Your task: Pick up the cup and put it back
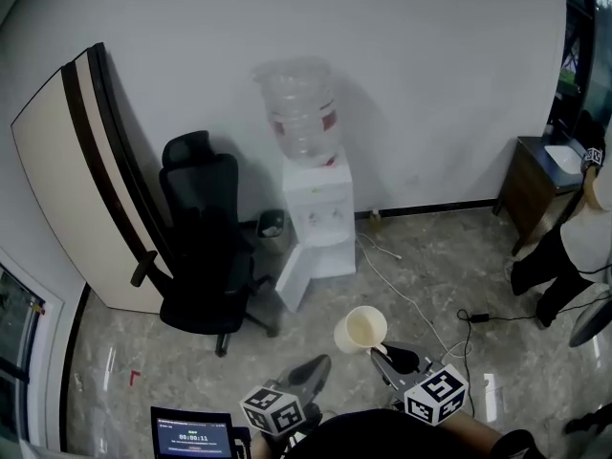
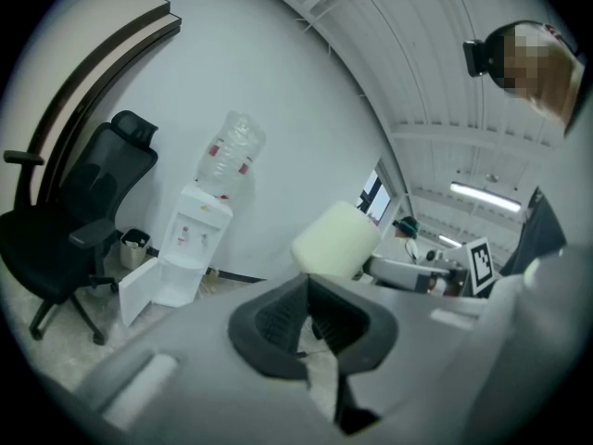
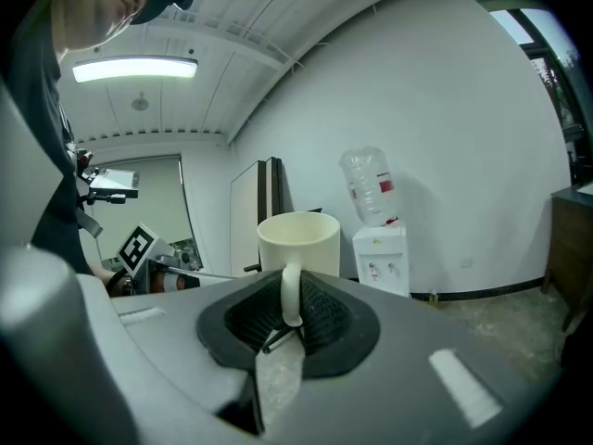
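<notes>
A cream cup hangs in the air above the floor, its mouth tilted toward me in the head view. My right gripper is shut on the cup's handle. In the right gripper view the cup stands upright just beyond the pads, its handle pinched between them. My left gripper is to the left of the cup, apart from it, shut with nothing in it. In the left gripper view the cup shows just past the closed jaws, with the right gripper behind it.
A white water dispenser with its lower door open stands at the wall, a small bin beside it. A black office chair and a leaning panel are at the left. A cable crosses the floor. A person stands by a desk.
</notes>
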A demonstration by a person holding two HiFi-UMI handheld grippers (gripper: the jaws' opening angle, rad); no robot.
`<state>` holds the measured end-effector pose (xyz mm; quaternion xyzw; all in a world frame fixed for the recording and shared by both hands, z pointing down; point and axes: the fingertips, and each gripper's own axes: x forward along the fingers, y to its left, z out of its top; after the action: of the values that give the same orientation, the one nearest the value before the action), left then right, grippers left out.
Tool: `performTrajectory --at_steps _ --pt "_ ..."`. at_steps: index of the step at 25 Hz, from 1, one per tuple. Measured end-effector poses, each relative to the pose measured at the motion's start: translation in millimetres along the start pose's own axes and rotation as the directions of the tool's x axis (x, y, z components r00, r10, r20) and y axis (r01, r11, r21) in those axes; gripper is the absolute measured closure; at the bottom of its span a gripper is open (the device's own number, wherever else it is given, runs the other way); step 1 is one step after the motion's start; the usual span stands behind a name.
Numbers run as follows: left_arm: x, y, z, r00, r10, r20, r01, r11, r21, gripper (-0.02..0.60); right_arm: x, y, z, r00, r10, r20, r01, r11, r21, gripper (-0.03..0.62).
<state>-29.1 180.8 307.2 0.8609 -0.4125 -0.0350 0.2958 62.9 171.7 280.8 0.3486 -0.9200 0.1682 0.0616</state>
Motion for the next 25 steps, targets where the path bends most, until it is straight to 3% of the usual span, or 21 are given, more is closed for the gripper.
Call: performTrajectory --at_steps 13,25 --pt "28.4 -15.8 -4.3 0.998 0.064 0.021 -0.063 0.998 -0.017 0.577 -18.0 -35.0 1.8 0.999 0.05 -0.012 -0.05 0.999 0.014 0.542" --pt "25.3 -17.6 -7.6 0.998 0.065 0.018 -0.065 0.998 -0.009 0.577 -24.3 -30.1 0.1 0.999 0.045 -0.002 -0.045 0.999 0.002 0.542"
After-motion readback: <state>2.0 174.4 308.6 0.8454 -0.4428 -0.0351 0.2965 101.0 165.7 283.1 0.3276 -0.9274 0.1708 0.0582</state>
